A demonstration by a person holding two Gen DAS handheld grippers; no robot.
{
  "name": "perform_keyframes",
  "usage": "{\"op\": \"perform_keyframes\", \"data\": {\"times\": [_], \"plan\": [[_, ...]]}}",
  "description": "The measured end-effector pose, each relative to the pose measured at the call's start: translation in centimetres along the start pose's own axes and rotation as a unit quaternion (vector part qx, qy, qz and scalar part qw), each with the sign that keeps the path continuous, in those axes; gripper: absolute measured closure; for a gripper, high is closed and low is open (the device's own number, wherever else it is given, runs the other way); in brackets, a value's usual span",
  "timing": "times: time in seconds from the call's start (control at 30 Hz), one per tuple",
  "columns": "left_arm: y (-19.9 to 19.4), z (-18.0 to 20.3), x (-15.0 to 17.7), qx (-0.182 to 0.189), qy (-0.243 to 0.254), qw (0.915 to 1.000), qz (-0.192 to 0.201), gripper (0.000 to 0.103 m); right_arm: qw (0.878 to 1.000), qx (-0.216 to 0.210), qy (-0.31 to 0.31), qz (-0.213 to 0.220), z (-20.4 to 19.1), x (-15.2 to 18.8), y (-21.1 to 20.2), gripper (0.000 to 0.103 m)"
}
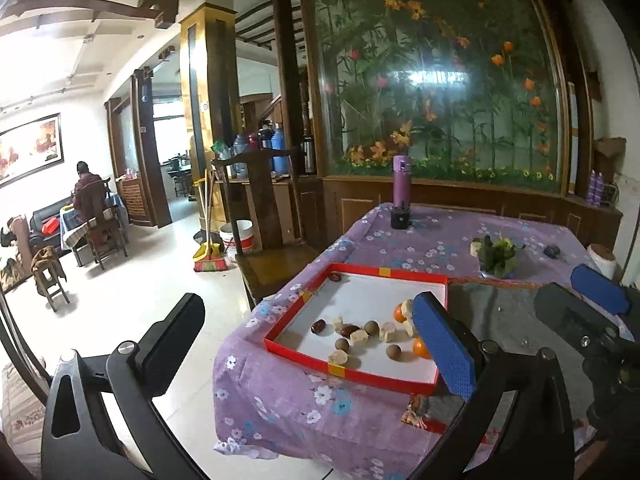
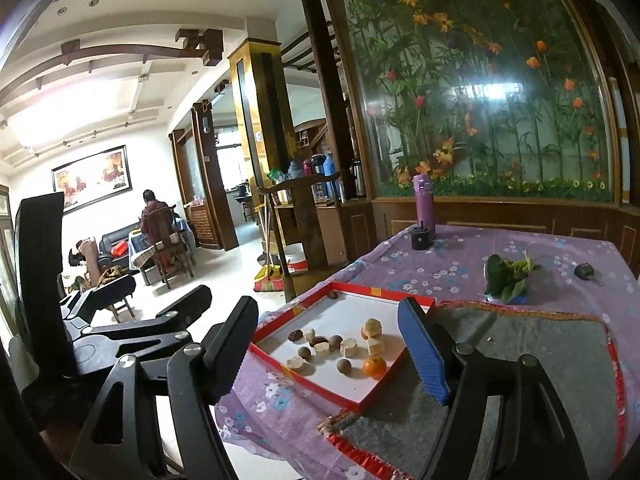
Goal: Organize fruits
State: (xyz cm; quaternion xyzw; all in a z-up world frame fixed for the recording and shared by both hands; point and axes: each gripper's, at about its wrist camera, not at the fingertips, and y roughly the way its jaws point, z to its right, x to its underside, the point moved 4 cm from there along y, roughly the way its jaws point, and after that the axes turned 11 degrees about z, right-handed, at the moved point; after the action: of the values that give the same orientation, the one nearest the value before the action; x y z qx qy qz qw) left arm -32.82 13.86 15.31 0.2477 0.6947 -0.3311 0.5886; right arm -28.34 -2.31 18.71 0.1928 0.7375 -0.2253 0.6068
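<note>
Both grippers, left and right, wide open and empty above the tray, so best drop straight onto one orange, avoiding neighbours.

No readable writing anywhere in either view. The purple bottle at the far end of the worktop shows a bare side, the red tray carries only plain yellow patches on its rim, and the white bucket's red band is too blurred to read.
</note>
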Motion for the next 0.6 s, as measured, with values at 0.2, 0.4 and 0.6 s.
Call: {"op": "perform_keyframes", "data": {"times": [0.2, 0.4, 0.6], "plan": [[-0.51, 0.50, -0.10, 0.013, 0.003, 0.9999, 0.001, 0.000, 1.000, 0.010, -0.010, 0.012, -0.17, -0.13, -0.58, 0.027], [-0.96, 0.62, -0.26, 0.021, -0.001, 0.9998, 0.000, 0.000, 1.000, 0.011, -0.010, 0.014, -0.15, -0.17, -0.74, 0.027], [-1.03, 0.39, -0.32, 0.021, -0.006, 0.9998, 0.000, 0.000, 1.000, 0.011, -0.009, 0.014, -0.13, -0.17, -0.78, 0.027]]}}
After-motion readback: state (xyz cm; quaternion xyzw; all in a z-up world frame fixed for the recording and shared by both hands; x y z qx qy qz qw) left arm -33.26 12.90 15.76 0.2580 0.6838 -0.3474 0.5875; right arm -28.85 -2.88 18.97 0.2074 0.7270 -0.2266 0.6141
